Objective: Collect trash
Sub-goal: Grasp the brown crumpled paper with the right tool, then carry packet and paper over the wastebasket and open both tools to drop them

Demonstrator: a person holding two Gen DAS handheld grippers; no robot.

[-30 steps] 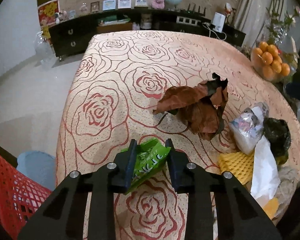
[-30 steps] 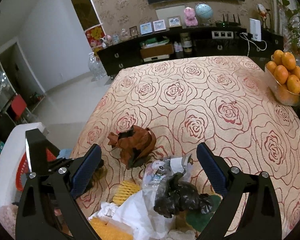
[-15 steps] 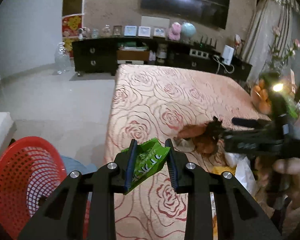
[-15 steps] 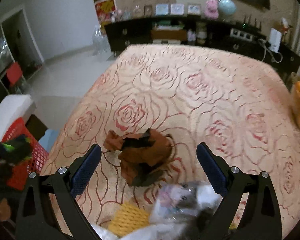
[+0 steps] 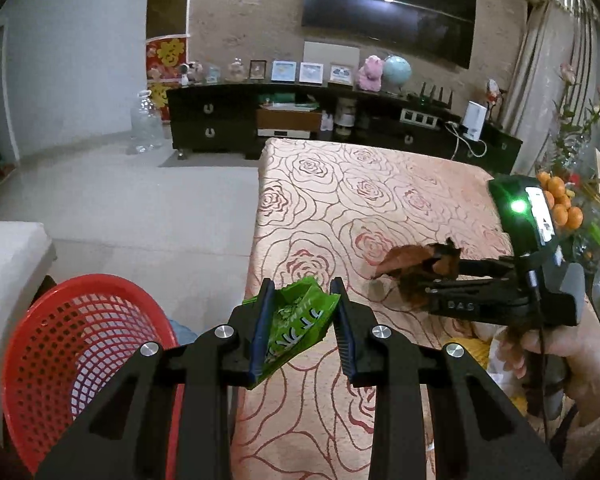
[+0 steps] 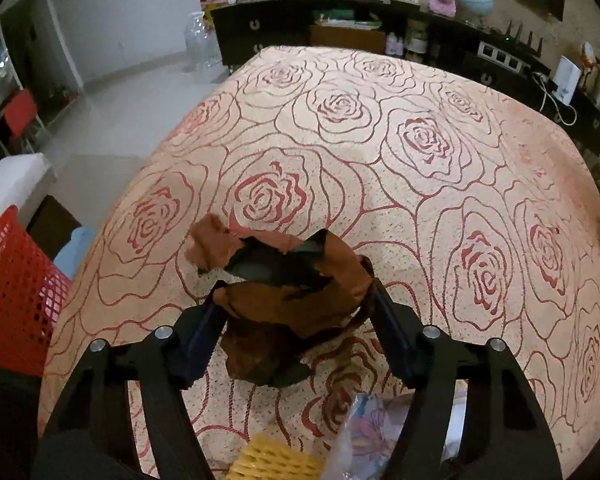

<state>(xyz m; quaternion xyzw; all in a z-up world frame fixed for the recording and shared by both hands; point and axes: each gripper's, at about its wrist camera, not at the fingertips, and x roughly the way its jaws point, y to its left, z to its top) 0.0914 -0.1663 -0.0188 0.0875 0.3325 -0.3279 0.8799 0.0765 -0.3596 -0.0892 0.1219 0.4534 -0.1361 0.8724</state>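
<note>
My left gripper is shut on a green snack wrapper, held in the air off the table's left edge, near the rim of a red mesh basket. On the rose-patterned tablecloth lies a crumpled brown paper bag with a dark lining. My right gripper straddles it; its jaws are closing and both pads touch the bag's sides. In the left wrist view the right gripper reaches in from the right, held by a hand.
More trash lies near the table's front edge: a yellow foam net and a clear plastic bag. The red basket stands on the floor left of the table. Oranges sit at the right. A dark cabinet lines the far wall.
My left gripper lifted the green wrapper off the table toward the red basket. The right gripper came down over the brown bag and its wide jaws narrowed onto it.
</note>
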